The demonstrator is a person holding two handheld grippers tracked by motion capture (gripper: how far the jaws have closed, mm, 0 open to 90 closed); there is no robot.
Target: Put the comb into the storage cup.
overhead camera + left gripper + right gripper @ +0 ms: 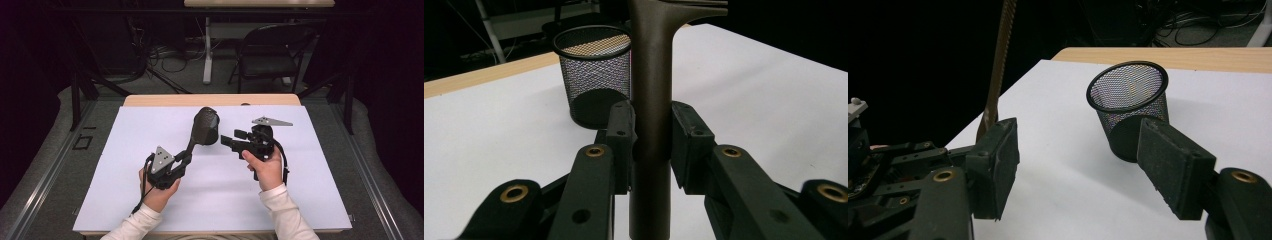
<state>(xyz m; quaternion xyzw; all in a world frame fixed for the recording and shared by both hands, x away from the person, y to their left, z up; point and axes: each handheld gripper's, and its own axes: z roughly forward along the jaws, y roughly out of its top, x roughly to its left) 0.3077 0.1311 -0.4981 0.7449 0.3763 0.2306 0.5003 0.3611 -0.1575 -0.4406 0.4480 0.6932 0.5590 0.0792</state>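
While the left gripper [651, 145] clamps its fingers on the spatula handle [651, 85], the right gripper [1083, 170] stands open beside the mesh cup [1128, 100].

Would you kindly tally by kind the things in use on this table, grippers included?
Black mesh cup: 1
Dark long-handled utensil: 1
Grippers: 2, the left gripper and the right gripper
Total: 4
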